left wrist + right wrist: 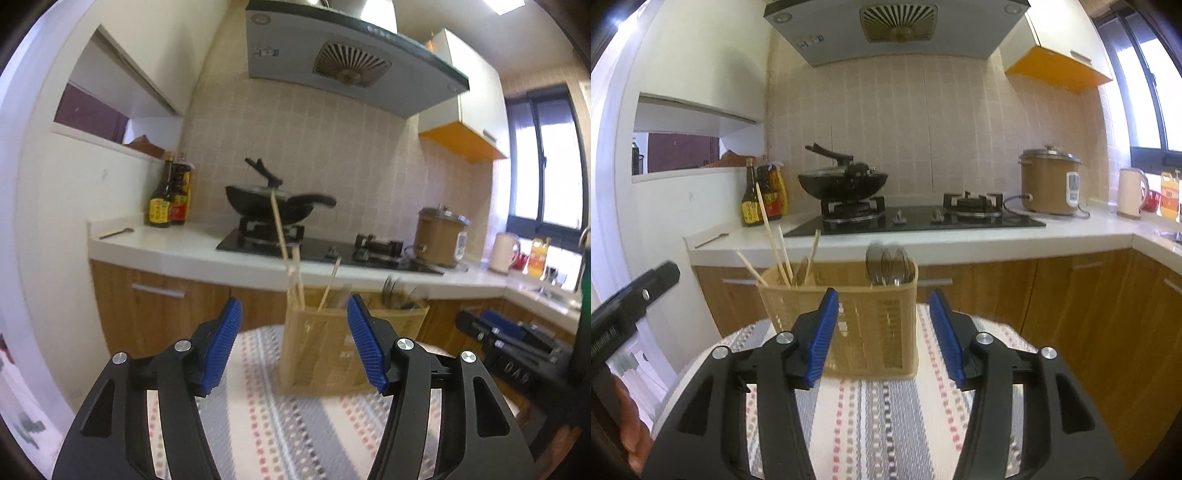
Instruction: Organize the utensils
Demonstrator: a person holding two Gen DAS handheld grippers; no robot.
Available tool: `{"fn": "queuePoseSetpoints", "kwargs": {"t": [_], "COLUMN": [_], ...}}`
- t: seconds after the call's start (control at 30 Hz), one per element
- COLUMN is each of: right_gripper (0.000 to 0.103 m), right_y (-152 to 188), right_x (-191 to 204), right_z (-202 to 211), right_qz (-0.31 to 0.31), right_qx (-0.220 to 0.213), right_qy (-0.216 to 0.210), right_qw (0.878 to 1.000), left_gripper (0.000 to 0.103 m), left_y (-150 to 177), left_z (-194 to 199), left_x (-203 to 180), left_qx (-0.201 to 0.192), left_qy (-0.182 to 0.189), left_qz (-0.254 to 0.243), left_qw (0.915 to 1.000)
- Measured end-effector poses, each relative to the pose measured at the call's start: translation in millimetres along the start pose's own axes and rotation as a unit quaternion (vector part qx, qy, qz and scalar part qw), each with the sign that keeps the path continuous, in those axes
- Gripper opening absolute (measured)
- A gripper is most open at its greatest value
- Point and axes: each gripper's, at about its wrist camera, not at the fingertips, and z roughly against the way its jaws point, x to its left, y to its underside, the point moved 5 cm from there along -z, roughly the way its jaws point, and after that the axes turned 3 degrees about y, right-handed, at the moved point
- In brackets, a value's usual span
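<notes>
striped cloth (871, 413) holds a light, tippy basket (849, 325). thin chopsticks (775, 240) look slippery (grab them mid-stick). left gripper (295, 343) and right gripper (882, 332) are both released, holding nothing.

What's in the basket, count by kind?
Chopsticks: 4 clearly sticking up, left section
Spoons: about 3, bowls overlap and blur, right section
Total: about 7 in the basket
</notes>
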Motion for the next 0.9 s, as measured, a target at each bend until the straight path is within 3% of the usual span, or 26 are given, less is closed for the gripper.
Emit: {"fn": "queuePoseSetpoints", "kwargs": {"t": [0.1, 0.27, 0.43, 0.6, 0.73, 0.9], "right_gripper": [0.051, 0.054, 0.056, 0.059, 0.060, 0.063], "right_y": [12.3, 20.2, 23.6, 23.4, 25.2, 25.3], "right_x": [3.0, 12.7, 15.8, 6.6, 3.1, 3.7], "right_z": [-7.8, -9.6, -8.4, -10.1, -14.6, -13.3], "right_qz": [-0.001, 0.014, 0.027, 0.007, 0.001, 0.004], "right_qx": [0.012, -0.005, -0.016, -0.011, -0.001, -0.003], "right_qy": [-0.001, 0.019, 0.034, 0.034, 0.029, 0.029], "right_qw": [1.000, 1.000, 0.999, 0.999, 1.000, 1.000], "left_gripper": [0.058, 0.073, 0.078, 0.082, 0.091, 0.095], "left_y": [19.2, 33.0, 44.1, 48.0, 50.0, 51.8], "left_z": [-6.0, -11.5, -18.7, -22.3, -24.2, -25.6], "left_x": [5.2, 8.6, 7.3, 7.2, 8.3, 8.4], "left_qx": [0.008, 0.007, 0.015, 0.024, 0.030, 0.035], "left_qy": [-0.023, -0.039, -0.049, -0.075, -0.095, -0.101], "left_qz": [0.001, -0.001, 0.002, -0.010, -0.025, -0.033], "left_qw": [0.9997, 0.9992, 0.9987, 0.9968, 0.9947, 0.9938]}}
